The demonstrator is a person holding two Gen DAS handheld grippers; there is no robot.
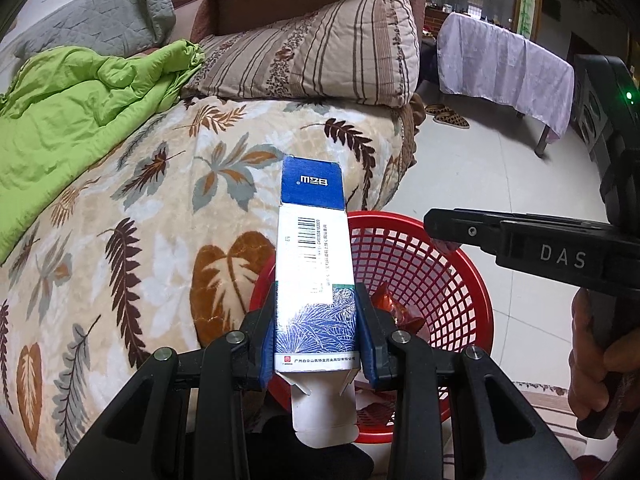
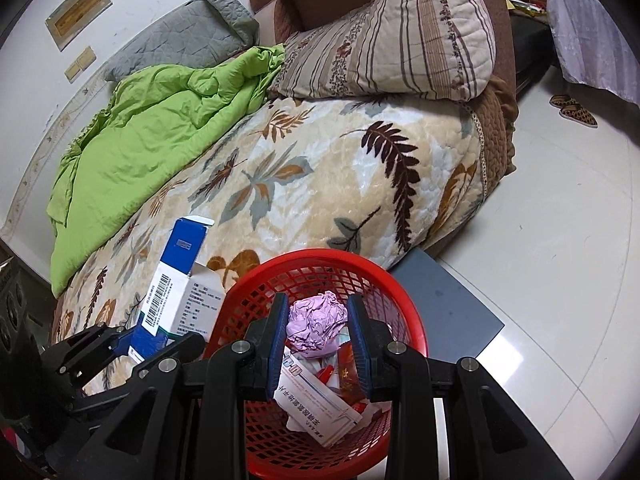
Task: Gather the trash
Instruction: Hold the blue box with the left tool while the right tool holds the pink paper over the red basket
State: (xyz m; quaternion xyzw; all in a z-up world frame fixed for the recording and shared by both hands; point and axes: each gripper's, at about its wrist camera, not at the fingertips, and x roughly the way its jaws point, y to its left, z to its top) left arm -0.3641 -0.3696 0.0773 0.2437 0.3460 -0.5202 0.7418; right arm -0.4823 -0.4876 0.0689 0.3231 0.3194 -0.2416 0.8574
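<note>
My left gripper [image 1: 318, 332] is shut on a blue and white carton box [image 1: 312, 264] and holds it over the near rim of the red mesh basket [image 1: 452, 264], beside the bed's edge. The box also shows in the right wrist view [image 2: 180, 284], with its end flap open. My right gripper [image 2: 318, 336] is open and empty above the red basket [image 2: 404, 300]. Just below and between its fingers lies a crumpled pink paper ball [image 2: 318, 326] on a white medicine box [image 2: 316, 404] and red wrappers in the basket. The right gripper shows in the left wrist view [image 1: 440, 226] over the basket's far rim.
The bed with a leaf-pattern blanket [image 2: 320, 176] lies left of the basket. A green quilt [image 2: 152, 128], a striped pillow [image 2: 396, 36] and a grey pad [image 2: 176, 40] lie on it. A grey board [image 2: 448, 304] leans by the basket. A cloth-covered table [image 1: 504, 60] and slippers [image 1: 446, 116] stand across the tiled floor.
</note>
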